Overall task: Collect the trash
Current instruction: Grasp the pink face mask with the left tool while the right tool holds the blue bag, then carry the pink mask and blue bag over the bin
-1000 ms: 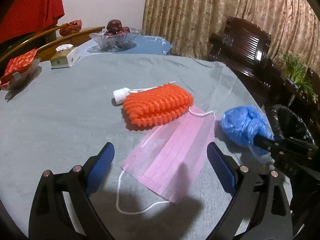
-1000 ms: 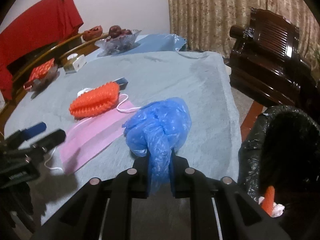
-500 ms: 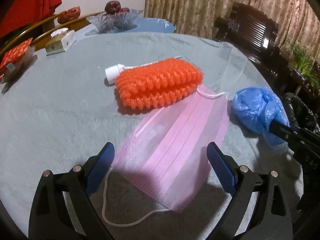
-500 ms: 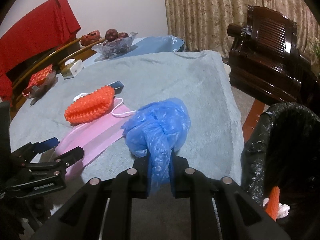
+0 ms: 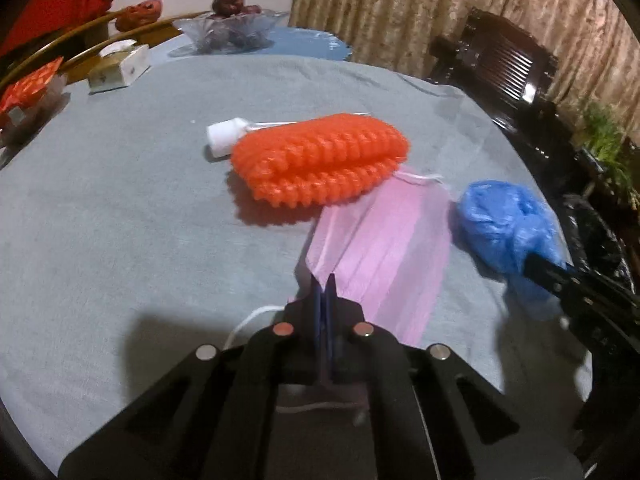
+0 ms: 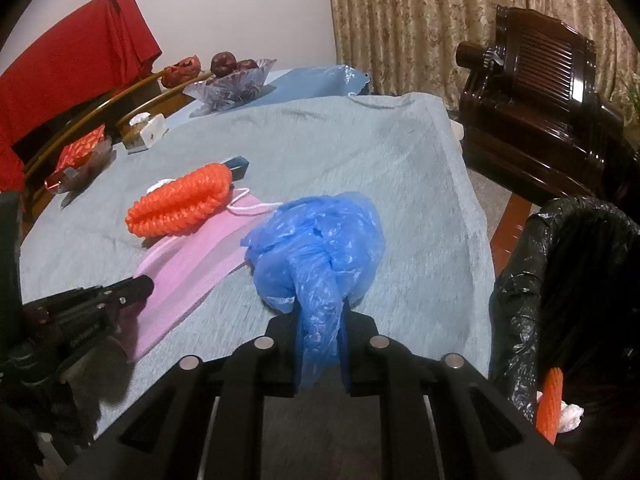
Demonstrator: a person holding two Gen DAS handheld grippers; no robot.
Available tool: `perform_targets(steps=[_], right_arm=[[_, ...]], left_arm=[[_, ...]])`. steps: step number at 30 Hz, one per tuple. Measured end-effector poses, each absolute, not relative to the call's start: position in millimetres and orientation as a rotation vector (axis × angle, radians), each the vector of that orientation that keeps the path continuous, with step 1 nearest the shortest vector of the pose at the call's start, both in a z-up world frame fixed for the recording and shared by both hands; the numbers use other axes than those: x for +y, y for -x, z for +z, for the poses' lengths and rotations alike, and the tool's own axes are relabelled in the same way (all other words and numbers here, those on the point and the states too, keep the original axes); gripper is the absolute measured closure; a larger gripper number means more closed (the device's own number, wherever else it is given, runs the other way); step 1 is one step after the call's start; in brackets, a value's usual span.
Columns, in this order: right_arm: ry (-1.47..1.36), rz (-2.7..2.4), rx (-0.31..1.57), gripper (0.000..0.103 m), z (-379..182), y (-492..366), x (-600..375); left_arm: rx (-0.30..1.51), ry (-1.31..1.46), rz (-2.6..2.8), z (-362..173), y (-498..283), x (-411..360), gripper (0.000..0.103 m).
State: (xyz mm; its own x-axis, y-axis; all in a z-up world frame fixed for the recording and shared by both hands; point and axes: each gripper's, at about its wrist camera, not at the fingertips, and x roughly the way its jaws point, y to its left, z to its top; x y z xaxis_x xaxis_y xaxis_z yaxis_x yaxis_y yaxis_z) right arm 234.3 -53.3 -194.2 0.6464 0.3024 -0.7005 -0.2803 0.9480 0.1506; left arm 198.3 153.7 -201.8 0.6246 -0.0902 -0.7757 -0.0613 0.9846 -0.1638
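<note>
In the left wrist view the left gripper (image 5: 325,280) sat low in the centre of the frame. Its jaws had just snapped together and stood pinched on the near edge of the pink face mask (image 5: 384,248), which lay flat on the grey tablecloth (image 5: 120,220) just right of centre. One white ear loop (image 5: 248,318) curled out beside the gripper on the left. Above the mask, touching its far end, lay an orange foam net (image 5: 320,168), with a white cap (image 5: 224,142) at its upper left. At the right of the frame a crumpled blue plastic bag (image 5: 504,220) rested just beside the mask.

In the right wrist view the right gripper (image 6: 320,320) stood at lower centre, its jaws narrow and clamped on a twisted tail of the blue plastic bag (image 6: 320,236), whose bulk sat on the cloth ahead of the fingers. The left gripper (image 6: 132,286) came in from the lower left onto the mask (image 6: 192,264). At the right edge stood a bin lined with a black bag (image 6: 520,280), with an orange piece and white scraps inside at the lower right. At the upper left of that view sat a glass bowl of fruit (image 6: 232,80) and a tissue box (image 6: 146,130).
</note>
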Motion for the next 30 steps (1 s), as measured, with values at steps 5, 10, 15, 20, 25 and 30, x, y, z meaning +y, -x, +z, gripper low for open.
perform_targets(steps=[5, 10, 15, 20, 25, 30], right_arm=[[-0.03, 0.329, 0.798, 0.088, -194, -234, -55], [-0.042, 0.319, 0.775, 0.088, -184, -232, -60], [-0.054, 0.31, 0.74, 0.088, -167, -227, -71], [-0.066, 0.31, 0.709, 0.088, -153, -220, -85], [-0.08, 0.308, 0.687, 0.088, -141, -215, -94], [-0.083, 0.309, 0.653, 0.088, -125, -206, -105]], left_arm=[[0.885, 0.186, -0.079, -196, -191, 138, 0.102], [0.837, 0.194, -0.098, -178, -183, 131, 0.103], [0.785, 0.195, -0.113, -153, -180, 126, 0.103], [0.744, 0.177, -0.12, -133, -176, 117, 0.103], [0.728, 0.174, -0.123, -122, -173, 112, 0.103], [0.69, 0.167, -0.129, -107, -170, 106, 0.103]])
